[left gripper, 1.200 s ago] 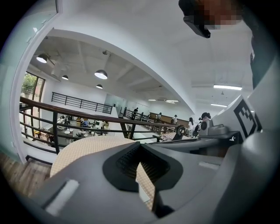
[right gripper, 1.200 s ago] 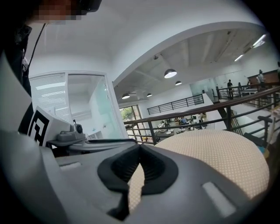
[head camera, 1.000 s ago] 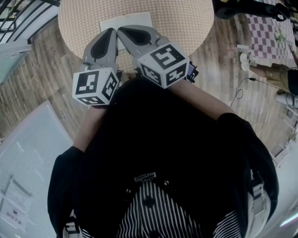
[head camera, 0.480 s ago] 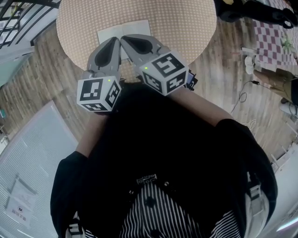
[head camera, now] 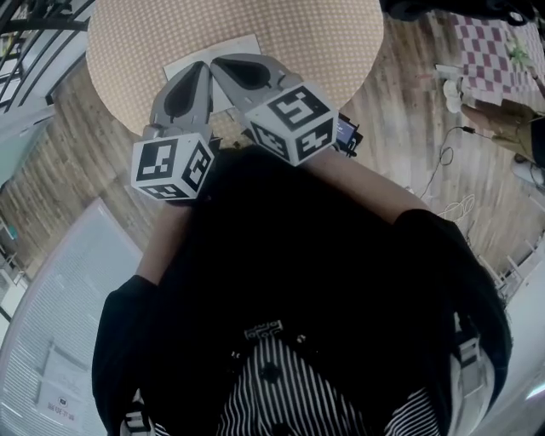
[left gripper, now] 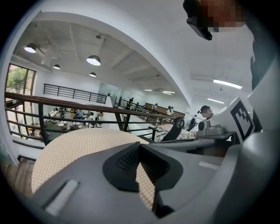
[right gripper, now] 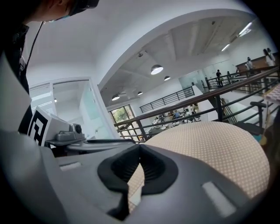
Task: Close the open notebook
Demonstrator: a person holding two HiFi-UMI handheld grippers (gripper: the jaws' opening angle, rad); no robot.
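Notebook on the surface, two hand-held grippers over its near edge

The open notebook [head camera: 228,49] lies on the near-left part of the round surface [head camera: 328,43]. The left hand-held gripper [head camera: 203,66] and right hand-held gripper [head camera: 216,60] sit side by side, tips close together above the notebook's near edge. A railing [head camera: 34,21] lies to the left; another table [head camera: 494,47] stands well apart to the right.

Tan, finely dotted cloth covers the table [head camera: 324,43]. On the table, the notebook [head camera: 238,47] is white. Over the table's near edge, the left gripper [head camera: 203,68] and right gripper [head camera: 220,61] are grey, with black-and-white marker cubes. Around the table, the floor [head camera: 77,162] is brown wood-grain.
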